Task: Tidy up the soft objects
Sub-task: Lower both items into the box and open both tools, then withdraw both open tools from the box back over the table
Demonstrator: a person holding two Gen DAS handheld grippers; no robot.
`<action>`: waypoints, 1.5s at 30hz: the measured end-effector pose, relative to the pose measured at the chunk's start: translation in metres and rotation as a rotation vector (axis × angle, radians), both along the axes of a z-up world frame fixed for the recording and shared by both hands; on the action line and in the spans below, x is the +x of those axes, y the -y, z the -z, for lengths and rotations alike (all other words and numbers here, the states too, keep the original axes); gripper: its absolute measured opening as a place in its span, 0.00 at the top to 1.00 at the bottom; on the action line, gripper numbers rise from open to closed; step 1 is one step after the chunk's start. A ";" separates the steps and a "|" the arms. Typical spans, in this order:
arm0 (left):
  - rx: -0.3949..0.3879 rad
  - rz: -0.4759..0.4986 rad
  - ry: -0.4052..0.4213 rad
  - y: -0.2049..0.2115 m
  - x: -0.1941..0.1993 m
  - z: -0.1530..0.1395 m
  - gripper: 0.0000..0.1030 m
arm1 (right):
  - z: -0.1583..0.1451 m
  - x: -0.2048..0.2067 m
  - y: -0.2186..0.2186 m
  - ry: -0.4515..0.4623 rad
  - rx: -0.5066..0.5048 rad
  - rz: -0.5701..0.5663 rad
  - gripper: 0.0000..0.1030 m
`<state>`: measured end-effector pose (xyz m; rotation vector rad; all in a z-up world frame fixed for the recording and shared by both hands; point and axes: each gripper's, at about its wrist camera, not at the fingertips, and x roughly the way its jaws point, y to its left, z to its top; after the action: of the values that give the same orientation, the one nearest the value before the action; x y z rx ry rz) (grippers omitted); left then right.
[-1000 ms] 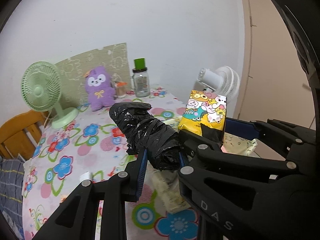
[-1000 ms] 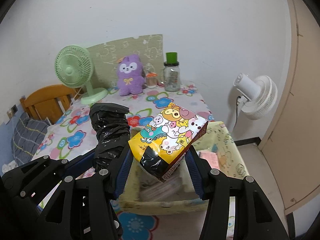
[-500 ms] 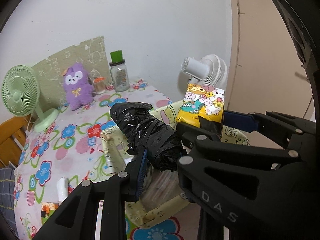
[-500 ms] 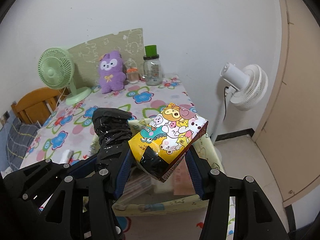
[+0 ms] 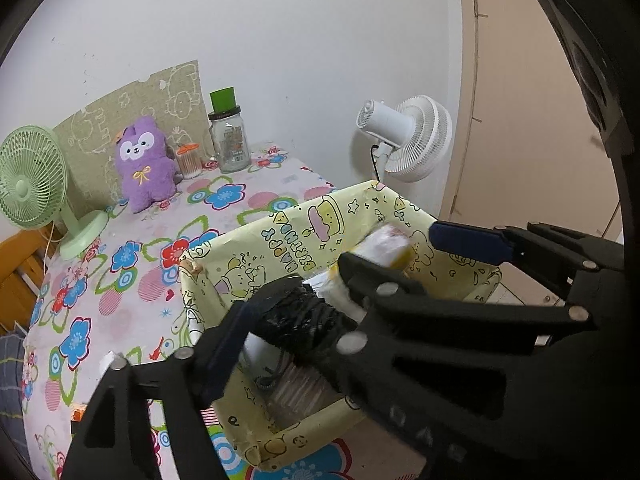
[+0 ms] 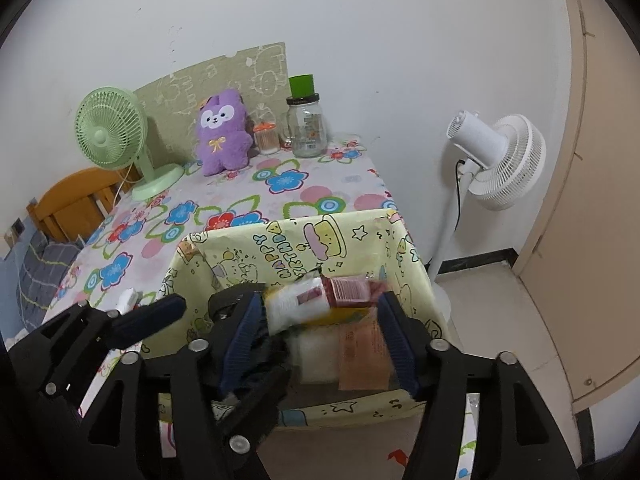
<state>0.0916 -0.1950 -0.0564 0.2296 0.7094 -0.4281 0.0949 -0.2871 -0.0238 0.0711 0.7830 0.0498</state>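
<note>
I think the job is partly done. The big yellow paper box sits right under both my grippers, and some packs already lie inside it. The purple plush toy stands far ahead of me on the flowery tablecloth, so it may be left to do.

My left gripper is spread wide. The black bundle sits loose between its fingers, low in the box. My right gripper has the snack pack lying sideways between its fingers. The pack is blurry, so I cannot tell if I am squeezing it.

The box is thin and floppy, with cartoon drawings on it. The bundle is crinkly, shiny plastic, shaped like a fat roll. The pack is smooth and puffy.
</note>
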 end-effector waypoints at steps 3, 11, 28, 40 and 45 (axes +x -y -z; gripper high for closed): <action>0.000 -0.013 0.001 -0.004 0.001 -0.002 0.21 | -0.002 -0.002 -0.006 0.010 -0.017 -0.007 0.28; -0.019 -0.040 -0.009 -0.021 -0.003 -0.009 0.17 | -0.010 -0.008 -0.018 0.017 -0.016 -0.007 0.22; -0.022 -0.089 0.060 -0.072 -0.025 -0.032 0.16 | -0.036 -0.029 -0.067 0.056 -0.013 -0.017 0.22; -0.041 -0.115 0.091 -0.104 -0.043 -0.043 0.13 | -0.050 -0.047 -0.101 0.084 -0.039 -0.030 0.22; -0.041 -0.132 0.097 -0.118 -0.048 -0.044 0.12 | -0.052 -0.051 -0.116 0.091 -0.052 -0.044 0.22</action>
<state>0.0440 -0.0771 -0.0127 0.1633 0.6160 -0.3034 0.0437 -0.1712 0.0286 0.0019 0.6949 0.0739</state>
